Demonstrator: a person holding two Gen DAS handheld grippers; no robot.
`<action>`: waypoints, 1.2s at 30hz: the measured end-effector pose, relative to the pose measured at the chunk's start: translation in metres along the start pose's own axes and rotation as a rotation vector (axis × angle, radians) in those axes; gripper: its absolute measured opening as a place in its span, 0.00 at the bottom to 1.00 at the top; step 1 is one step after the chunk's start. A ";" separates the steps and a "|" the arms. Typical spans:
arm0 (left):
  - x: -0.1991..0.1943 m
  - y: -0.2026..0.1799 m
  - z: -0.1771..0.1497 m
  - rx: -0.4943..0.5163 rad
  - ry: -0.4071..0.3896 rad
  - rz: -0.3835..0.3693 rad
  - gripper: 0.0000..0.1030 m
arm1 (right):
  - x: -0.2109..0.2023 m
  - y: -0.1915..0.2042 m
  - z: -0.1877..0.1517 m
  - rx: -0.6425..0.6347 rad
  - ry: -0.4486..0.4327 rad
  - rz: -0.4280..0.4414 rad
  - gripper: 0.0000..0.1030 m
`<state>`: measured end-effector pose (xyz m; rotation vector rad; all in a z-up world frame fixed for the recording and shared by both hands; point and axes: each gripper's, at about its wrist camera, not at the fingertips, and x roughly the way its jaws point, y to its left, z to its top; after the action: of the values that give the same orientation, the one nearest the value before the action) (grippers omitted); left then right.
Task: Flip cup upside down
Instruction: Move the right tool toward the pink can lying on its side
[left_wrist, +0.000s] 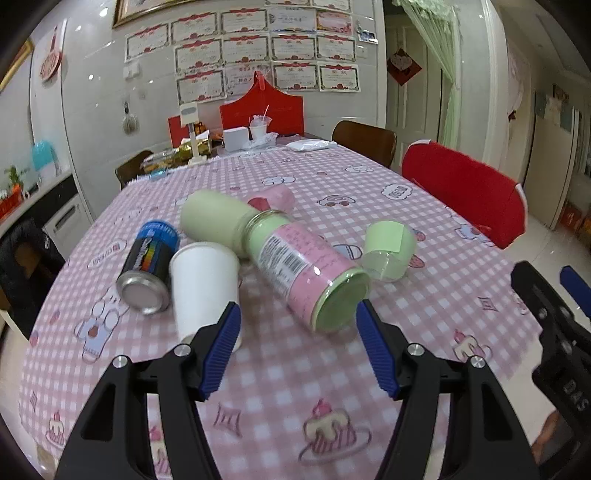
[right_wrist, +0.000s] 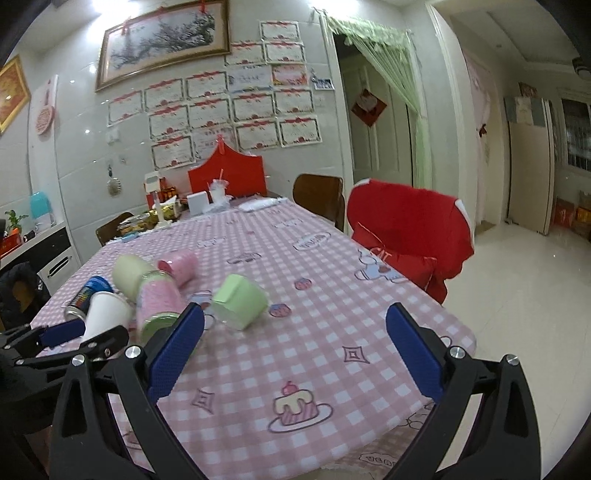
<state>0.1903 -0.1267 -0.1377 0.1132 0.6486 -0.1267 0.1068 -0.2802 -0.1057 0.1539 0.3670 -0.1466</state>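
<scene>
- The white cup (left_wrist: 205, 288) stands on the table (left_wrist: 295, 387), wide end up, between the can (left_wrist: 149, 267) and the pink bottle (left_wrist: 303, 269); it sits just past the left gripper (left_wrist: 297, 347), by its left finger.
- Both grippers are wide open and hold nothing; the right gripper (right_wrist: 295, 350) hangs near the table edge.
- Slide the left one sideways so the cup sits between its fingers; squeeze softly, since paper dents; lift before turning.

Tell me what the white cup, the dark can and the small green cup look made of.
White cup: probably paper, matte, plain, rolled rim, though thin plastic is possible. Dark can: metal, with a bare shiny silver end and glossy printed wall. Small green cup: seemingly plastic, with a translucent base end under a matte green paper-like wrap.
</scene>
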 end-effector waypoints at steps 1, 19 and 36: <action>0.005 -0.002 0.002 -0.003 0.008 -0.002 0.63 | 0.003 -0.004 0.000 0.005 0.002 -0.006 0.92; 0.067 -0.030 0.037 -0.042 0.107 0.022 0.64 | 0.066 -0.025 0.001 0.067 0.108 0.030 0.92; 0.082 -0.030 0.050 -0.094 0.184 -0.015 0.66 | 0.077 -0.035 0.010 0.097 0.129 0.038 0.92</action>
<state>0.2801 -0.1700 -0.1503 0.0291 0.8378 -0.1006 0.1754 -0.3254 -0.1296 0.2671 0.4853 -0.1172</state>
